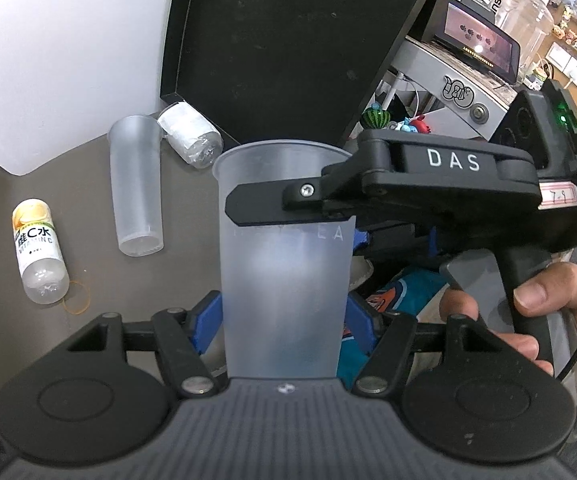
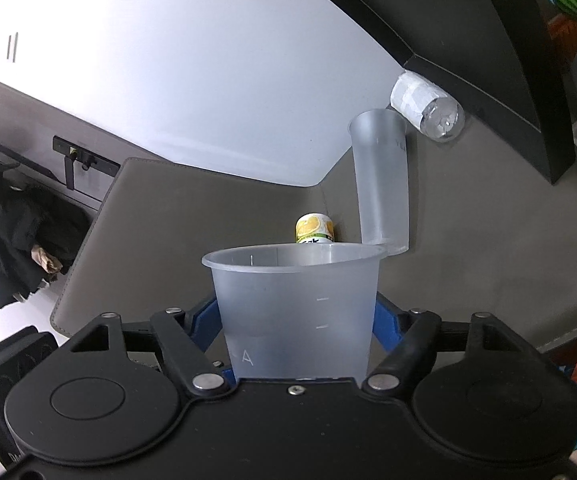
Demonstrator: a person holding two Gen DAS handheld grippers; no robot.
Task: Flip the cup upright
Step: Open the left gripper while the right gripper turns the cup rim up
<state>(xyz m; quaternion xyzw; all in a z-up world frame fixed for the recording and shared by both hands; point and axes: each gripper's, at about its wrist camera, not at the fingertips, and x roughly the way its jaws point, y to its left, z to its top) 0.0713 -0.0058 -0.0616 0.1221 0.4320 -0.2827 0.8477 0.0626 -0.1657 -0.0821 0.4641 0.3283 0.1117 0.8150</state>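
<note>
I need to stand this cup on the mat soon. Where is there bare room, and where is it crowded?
Bare mat opens left of the yellow-labelled bottle, toward the white wall. Crowded: near the black panel, where the lying cup and white-labelled bottle sit. Both grippers, left and right, hold the frosted cup.

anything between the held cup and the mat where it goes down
Nothing visible does. The cup, mouth up, is gripped by both the left gripper and the right gripper. The mat near it is bare; the lying cup and the bottle lie off to the side, apart from it.
</note>
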